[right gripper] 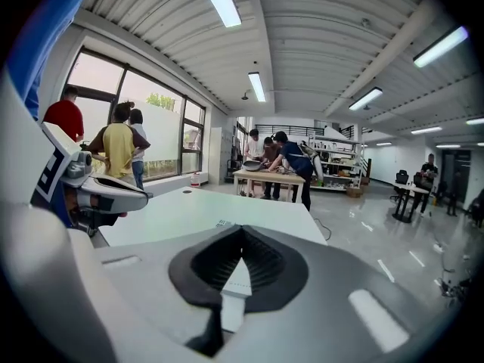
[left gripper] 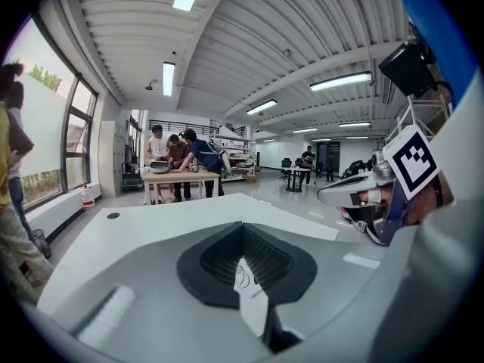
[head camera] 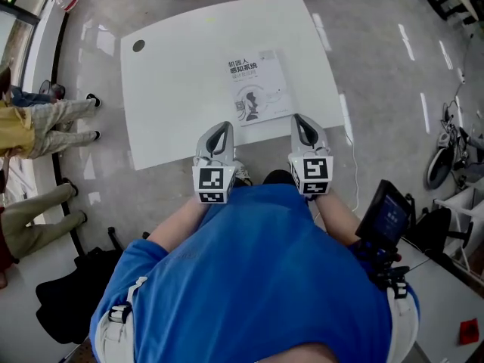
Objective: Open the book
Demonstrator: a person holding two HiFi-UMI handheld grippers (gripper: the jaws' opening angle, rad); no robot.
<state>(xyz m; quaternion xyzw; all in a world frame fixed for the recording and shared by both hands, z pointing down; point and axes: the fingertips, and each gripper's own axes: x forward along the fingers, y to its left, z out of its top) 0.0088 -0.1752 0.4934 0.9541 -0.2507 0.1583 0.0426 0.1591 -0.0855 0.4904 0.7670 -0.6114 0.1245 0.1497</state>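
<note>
A closed white book (head camera: 258,87) with dark print on its cover lies on the white table (head camera: 174,66), toward the near right part. My left gripper (head camera: 224,127) hovers at the table's near edge, just short of the book's near left corner, with its jaws closed together and nothing in them. My right gripper (head camera: 299,119) is beside the book's near right corner, also shut and empty. In the left gripper view a sliver of the book's cover (left gripper: 246,282) shows past the closed jaws. The right gripper view shows the book's edge (right gripper: 224,223) low over the tabletop.
A round cable hole (head camera: 138,45) sits at the table's far left. People stand left of the table (head camera: 45,119), and others gather at a wooden bench (left gripper: 178,174) far behind. A black screen device (head camera: 386,214) is at my right side.
</note>
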